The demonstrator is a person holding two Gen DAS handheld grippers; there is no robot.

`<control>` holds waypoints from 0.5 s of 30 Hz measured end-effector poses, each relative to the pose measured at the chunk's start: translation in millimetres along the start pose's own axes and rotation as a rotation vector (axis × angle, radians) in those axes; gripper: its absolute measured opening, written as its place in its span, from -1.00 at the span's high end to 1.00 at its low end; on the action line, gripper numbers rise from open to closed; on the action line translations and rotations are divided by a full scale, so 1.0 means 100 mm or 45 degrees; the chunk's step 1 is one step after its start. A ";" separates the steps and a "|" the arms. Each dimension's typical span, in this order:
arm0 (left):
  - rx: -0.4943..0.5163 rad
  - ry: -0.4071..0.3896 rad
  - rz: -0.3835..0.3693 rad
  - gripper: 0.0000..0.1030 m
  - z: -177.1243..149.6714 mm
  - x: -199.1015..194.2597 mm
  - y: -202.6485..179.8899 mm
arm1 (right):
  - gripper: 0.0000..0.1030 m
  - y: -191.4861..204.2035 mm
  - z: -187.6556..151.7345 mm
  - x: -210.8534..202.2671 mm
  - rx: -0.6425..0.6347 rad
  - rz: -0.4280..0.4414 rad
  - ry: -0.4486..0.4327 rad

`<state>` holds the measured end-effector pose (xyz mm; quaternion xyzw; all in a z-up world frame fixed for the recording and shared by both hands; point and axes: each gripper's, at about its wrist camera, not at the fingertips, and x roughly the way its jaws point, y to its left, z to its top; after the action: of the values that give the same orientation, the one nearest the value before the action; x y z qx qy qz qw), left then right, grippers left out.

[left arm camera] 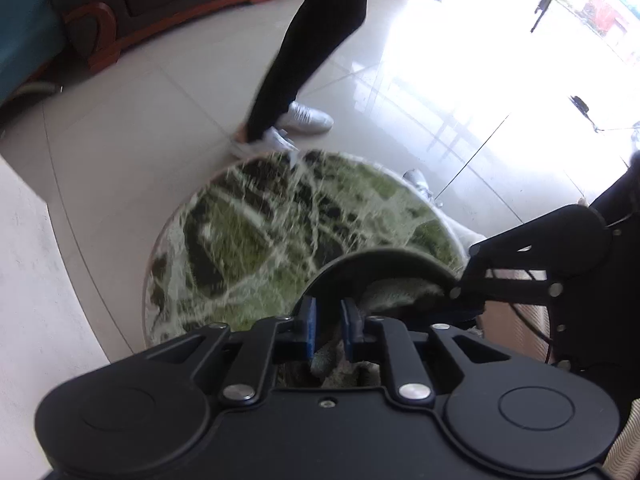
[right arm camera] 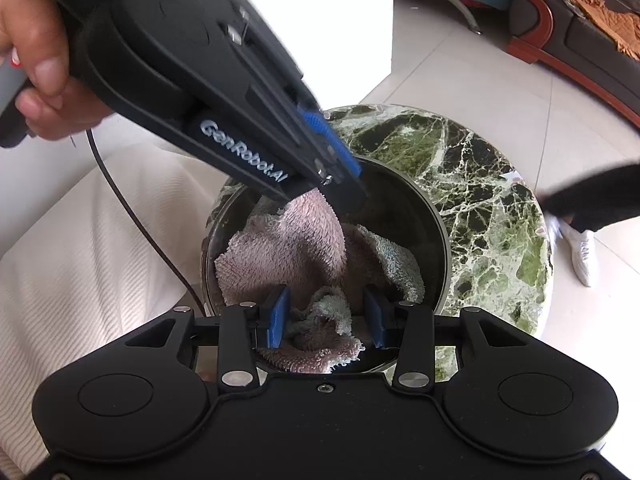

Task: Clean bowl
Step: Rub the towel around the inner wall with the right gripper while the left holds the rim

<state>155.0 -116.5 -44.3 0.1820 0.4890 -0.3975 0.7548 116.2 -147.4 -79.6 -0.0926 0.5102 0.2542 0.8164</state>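
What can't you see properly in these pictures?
- Bottom of the bowl, right wrist view: the towel covers it.
- Most of the bowl, left wrist view: the left gripper blocks it.
- Whether the right gripper pinches anything, right wrist view: bunched towel hides that.
- The person walking, left wrist view: blurred, cut off by the top edge.

Glossy dark bowl (right arm camera: 404, 216); fluffy terry cloth (right arm camera: 308, 248); polished green marble tabletop (right arm camera: 480, 184); matt black plastic left tool (right arm camera: 340, 184)
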 end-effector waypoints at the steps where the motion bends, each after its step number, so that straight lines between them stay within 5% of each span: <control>1: 0.017 -0.013 0.004 0.74 0.02 -0.05 -0.02 | 0.22 0.00 0.00 0.00 0.000 0.000 0.001; 6: 0.043 -0.015 0.054 0.74 0.07 -0.09 0.03 | 0.22 0.01 0.01 -0.02 -0.007 -0.001 0.005; 15: 0.080 0.071 -0.007 0.71 0.09 0.08 0.12 | 0.22 0.01 0.00 -0.01 -0.005 0.007 0.006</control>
<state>170.8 -118.3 -48.4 0.2152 0.4975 -0.4094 0.7339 115.4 -146.4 -78.5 -0.0934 0.5121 0.2571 0.8142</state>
